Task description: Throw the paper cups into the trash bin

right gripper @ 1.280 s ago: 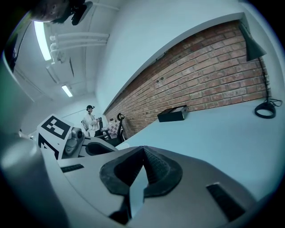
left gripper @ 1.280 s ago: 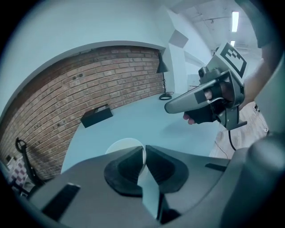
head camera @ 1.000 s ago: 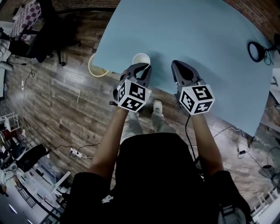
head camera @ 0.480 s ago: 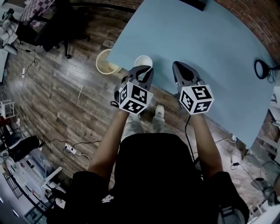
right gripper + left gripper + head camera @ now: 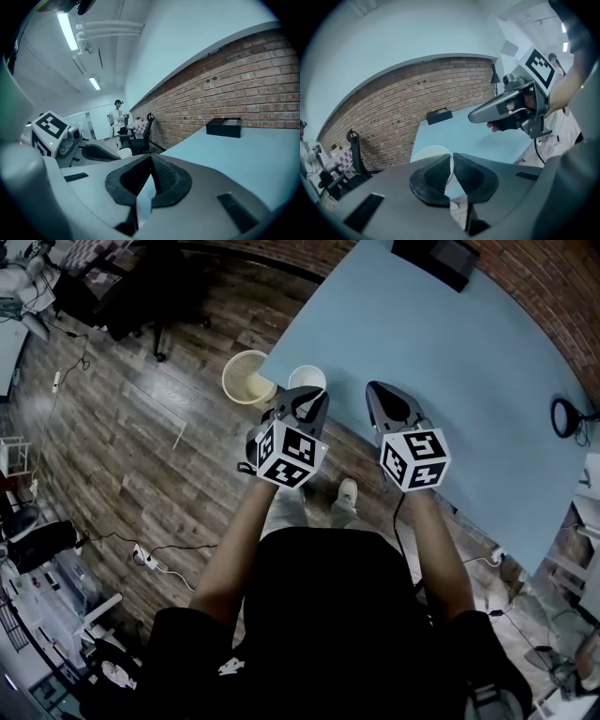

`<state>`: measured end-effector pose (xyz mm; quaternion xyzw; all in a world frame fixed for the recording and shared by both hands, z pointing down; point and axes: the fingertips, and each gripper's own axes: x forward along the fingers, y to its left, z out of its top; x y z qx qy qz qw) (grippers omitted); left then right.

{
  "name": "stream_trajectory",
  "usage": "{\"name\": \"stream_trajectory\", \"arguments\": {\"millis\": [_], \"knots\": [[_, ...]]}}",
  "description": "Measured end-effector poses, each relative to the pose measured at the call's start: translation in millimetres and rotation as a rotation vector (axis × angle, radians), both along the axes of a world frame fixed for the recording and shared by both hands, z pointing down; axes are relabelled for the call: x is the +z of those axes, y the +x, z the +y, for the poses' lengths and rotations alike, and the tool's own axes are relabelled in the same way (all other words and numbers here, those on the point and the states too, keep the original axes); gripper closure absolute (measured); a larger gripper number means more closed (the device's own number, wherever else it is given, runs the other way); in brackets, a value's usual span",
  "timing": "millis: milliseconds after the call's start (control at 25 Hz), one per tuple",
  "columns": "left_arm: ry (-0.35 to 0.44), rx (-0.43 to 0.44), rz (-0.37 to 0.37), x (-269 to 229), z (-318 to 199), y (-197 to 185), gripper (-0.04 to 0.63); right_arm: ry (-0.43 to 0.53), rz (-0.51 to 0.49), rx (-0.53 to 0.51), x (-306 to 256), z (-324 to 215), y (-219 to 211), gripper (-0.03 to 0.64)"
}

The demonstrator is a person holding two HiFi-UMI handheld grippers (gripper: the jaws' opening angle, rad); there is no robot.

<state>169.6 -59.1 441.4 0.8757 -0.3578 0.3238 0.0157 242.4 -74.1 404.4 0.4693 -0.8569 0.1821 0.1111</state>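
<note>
Paper wall is being pinched by the left hand-held gripper (image 5: 309, 397). Its jaws are nearly together on the rim of the upright white paper cup (image 5: 305, 377), at the near edge of the blue surface (image 5: 450, 352). The right hand-held gripper (image 5: 380, 397) is hovering just beside it, jaws closed on nothing. Farther out to the left, the trash bin (image 5: 246, 377) is standing on the floor with its mouth up, nearer the left arm.

A light-blue table (image 5: 459, 362) bears a black box (image 5: 439, 257) at its far edge.

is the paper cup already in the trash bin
No, the paper cup is pinched at its rim by the left hand-held gripper, beside the trash bin rather than in it.
</note>
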Motion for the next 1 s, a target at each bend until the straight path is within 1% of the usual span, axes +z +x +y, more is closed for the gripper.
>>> {"name": "stream_trajectory", "arguments": {"millis": [160, 360, 680, 1000], "knots": [[0.006, -0.031, -0.001, -0.5, -4.5, -28.2, 0.566, 0.005, 0.009, -0.032, -2.7, -6.7, -27.5, 0.612], [0.027, -0.075, -0.019, -3.7, -16.7, -64.8, 0.566, 0.002, 0.023, -0.085, -2.6, -21.6, -62.8, 0.612], [0.023, -0.165, 0.001, 1.5, -31.3, -143.9, 0.565, 0.005, 0.043, -0.173, 2.5, -42.9, -140.7, 0.612], [0.014, -0.195, 0.011, 3.7, -47.7, -219.4, 0.565, 0.016, 0.072, -0.221, 0.2, -62.4, -213.8, 0.612]]}}
